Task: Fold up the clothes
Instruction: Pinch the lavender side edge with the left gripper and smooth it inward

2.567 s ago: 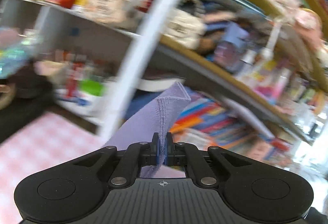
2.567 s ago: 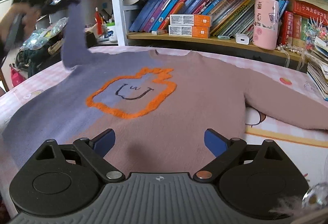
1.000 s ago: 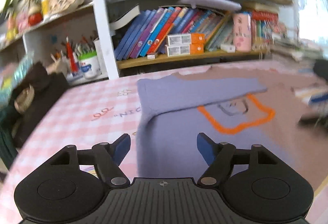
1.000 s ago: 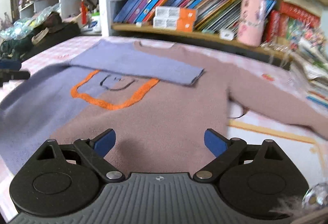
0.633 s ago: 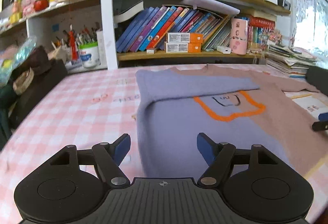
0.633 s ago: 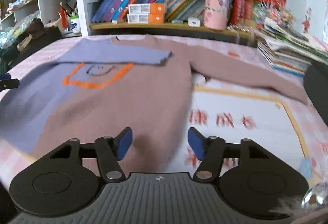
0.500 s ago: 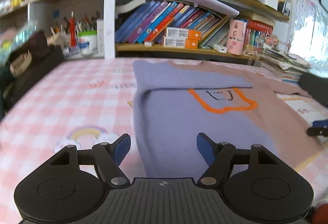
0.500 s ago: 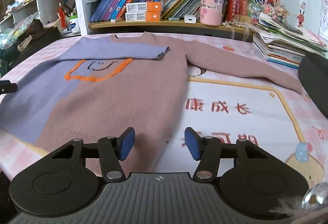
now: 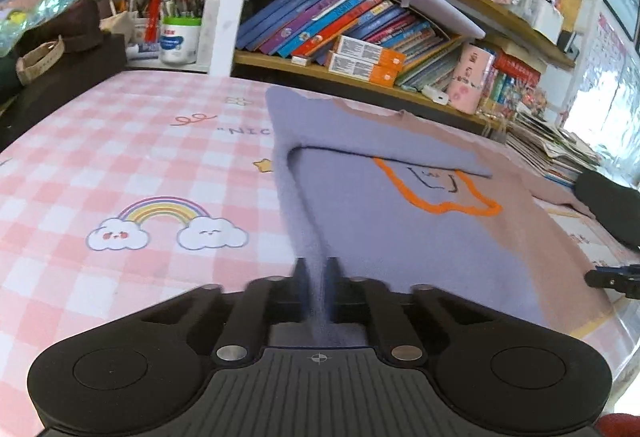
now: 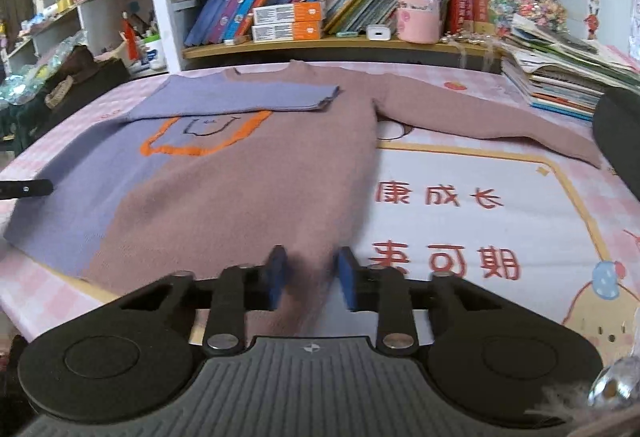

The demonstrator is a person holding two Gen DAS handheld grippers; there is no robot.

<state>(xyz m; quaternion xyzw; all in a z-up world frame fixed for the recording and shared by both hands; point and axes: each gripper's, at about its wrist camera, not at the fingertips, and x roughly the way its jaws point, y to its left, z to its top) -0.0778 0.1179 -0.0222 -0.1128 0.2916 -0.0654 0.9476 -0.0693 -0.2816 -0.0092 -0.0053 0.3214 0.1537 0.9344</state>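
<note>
Left tongs [image 9: 317, 273] are pinching the purple-and-mauve knit sweater's [image 9: 400, 229] side edge; right tongs [image 10: 311, 273], half-closed, are straddling its 6 o'clock hem.

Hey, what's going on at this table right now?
A person with a gripper in each hand is folding a purple and mauve sweater spread on the pink checked tablecloth. The purple sleeve already lies folded across the chest; the mauve sleeve is spread out. The left gripper is shut on the purple side edge, and the right gripper straddles the mauve hem, not fully shut.
</note>
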